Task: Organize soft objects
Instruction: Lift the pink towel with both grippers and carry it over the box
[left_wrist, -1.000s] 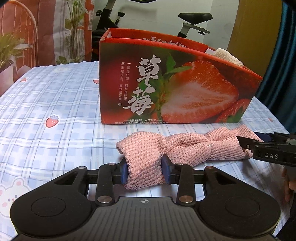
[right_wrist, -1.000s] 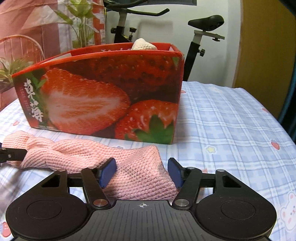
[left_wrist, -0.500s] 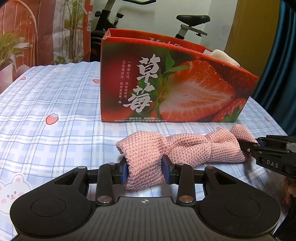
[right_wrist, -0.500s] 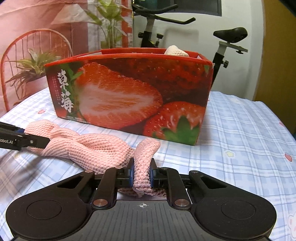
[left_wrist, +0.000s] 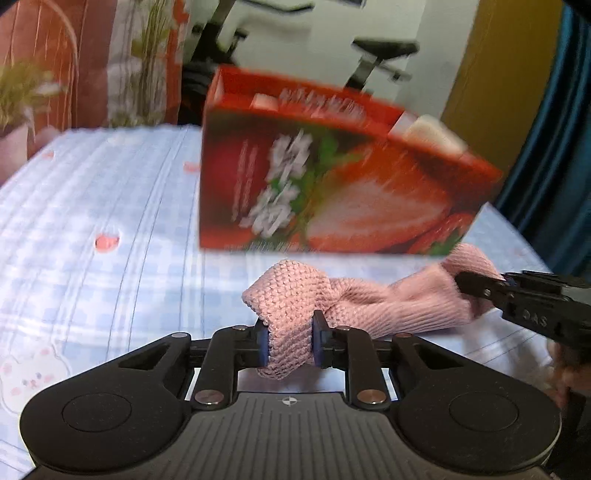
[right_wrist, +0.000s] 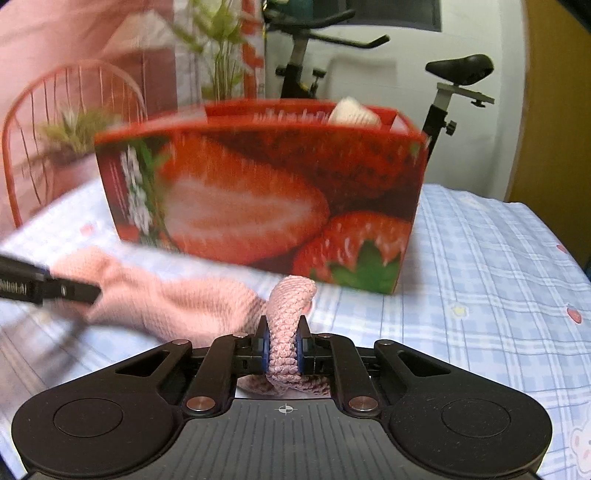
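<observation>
— Jaws first: the left gripper (left_wrist: 288, 341) is closing its jaws on one bunched end of the pink knitted cloth (left_wrist: 369, 306), and the blue pads already press it from both sides. The right gripper (right_wrist: 282, 349) is closing too, pinching the other end into a narrow ridge.

— So both ends are caught. Where does the cloth lie?

— Strung between the two grippers just over the bed (right_wrist: 480, 236), twisted along its middle, with the strawberry box (right_wrist: 258, 192) right behind it at twelve o'clock. A cream knitted piece (right_wrist: 354, 112) already shows above the box rim toward one o'clock.

— How should the lift go?

— I judge the grips are only on folds, so the knit could slide out if one hand pulls harder. Raise both ends together and level, and keep a little slack so the twist is not stretched.

— And the box?

— Its front wall is tall and light-looking; the sagging middle could catch the rim and tip it. Clear the rim fully, then lower into the free space at eleven o'clock, beside the cream piece.
</observation>
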